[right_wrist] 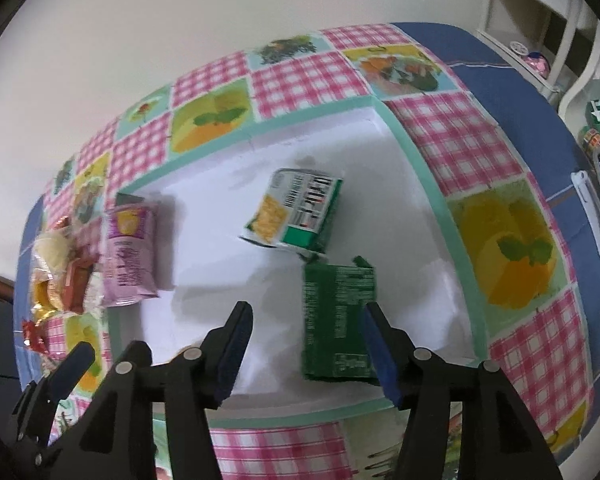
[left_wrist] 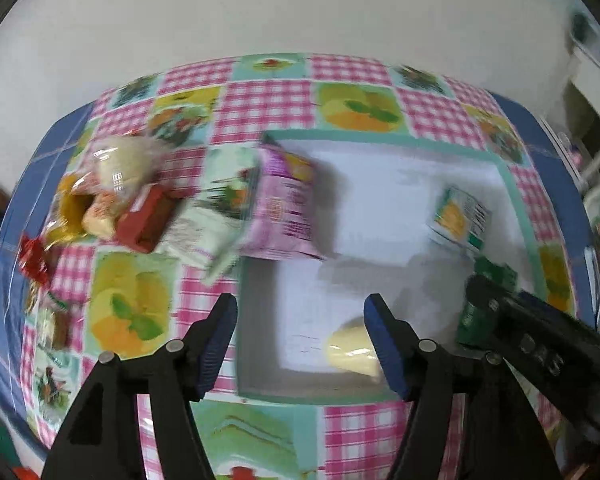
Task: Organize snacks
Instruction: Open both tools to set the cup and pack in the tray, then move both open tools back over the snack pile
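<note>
Tray [right_wrist: 428, 168]: green packet [right_wrist: 336, 320], purple packet [right_wrist: 130, 252] | left tongs [left_wrist: 300, 340]: apart, empty | right tongs [right_wrist: 306, 344]: apart, empty, green packet just beside the right pad.

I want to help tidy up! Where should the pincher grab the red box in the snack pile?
Grab the red box across its two long, flat sides, coming down from above. It lies on top of the pile beside the tray, so its top is free; neighbouring packets crowd it, though the picture is blurry.
</note>
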